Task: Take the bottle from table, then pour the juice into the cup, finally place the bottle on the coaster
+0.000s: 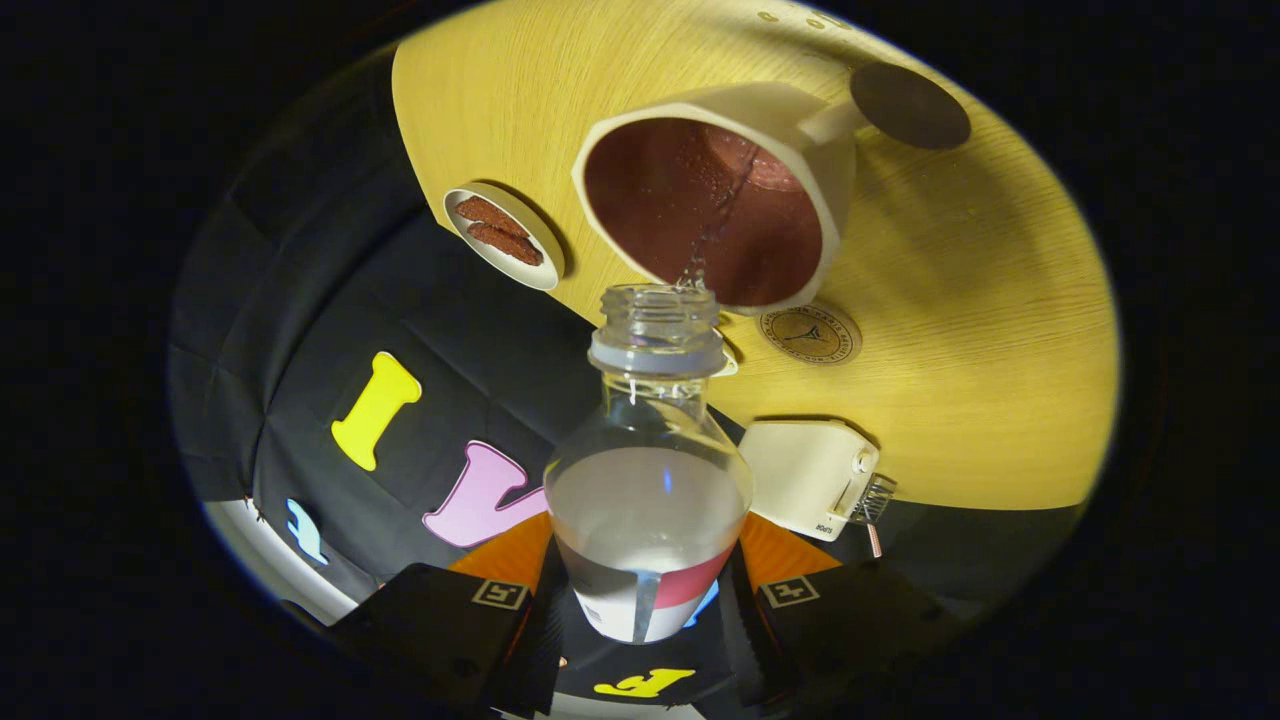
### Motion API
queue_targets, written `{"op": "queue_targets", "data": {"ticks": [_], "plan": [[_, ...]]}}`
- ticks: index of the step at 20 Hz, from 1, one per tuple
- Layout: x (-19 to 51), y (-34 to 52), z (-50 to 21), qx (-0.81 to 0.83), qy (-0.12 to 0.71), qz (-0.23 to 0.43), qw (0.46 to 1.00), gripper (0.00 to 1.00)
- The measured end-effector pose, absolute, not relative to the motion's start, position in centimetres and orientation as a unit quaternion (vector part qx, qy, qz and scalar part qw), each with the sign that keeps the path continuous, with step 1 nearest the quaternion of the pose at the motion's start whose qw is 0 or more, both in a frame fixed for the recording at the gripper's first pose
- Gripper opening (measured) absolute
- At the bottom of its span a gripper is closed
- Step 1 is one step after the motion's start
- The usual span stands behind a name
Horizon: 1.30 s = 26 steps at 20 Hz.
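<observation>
My gripper [645, 600] is shut on a clear plastic bottle [648, 500] with a red and white label, both fingers pressing its sides. The bottle is uncapped and tilted toward a white cup [720, 190] with a handle, just beyond the bottle's mouth. A thin stream of clear liquid runs from the mouth into the cup, whose inside looks reddish brown. Liquid still fills part of the bottle. A dark round coaster [910, 105] lies on the wooden table [980, 330] right behind the cup's handle.
A small white dish [503, 235] with brown pieces sits beside the cup. A round tan disc [810, 333] with a printed emblem lies at the cup's foot. A white boxy device [808, 475] with a metal spring stands near the table's edge.
</observation>
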State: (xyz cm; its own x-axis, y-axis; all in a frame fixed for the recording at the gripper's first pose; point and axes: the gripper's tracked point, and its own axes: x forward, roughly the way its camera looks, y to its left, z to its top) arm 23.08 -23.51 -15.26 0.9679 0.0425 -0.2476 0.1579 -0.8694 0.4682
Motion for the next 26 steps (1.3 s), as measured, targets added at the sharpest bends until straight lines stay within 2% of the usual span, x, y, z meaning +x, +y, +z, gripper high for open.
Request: {"op": "queue_targets", "data": {"ticks": [4, 9, 26], "plan": [[23.0, -24.9, -15.1, 0.968, 0.02, -0.119, 0.22, 0.69], [23.1, -25.2, -14.8, 0.973, 0.017, -0.116, 0.198, 0.69], [22.8, -23.9, -14.6, 0.972, 0.019, -0.11, 0.208, 0.69]]}}
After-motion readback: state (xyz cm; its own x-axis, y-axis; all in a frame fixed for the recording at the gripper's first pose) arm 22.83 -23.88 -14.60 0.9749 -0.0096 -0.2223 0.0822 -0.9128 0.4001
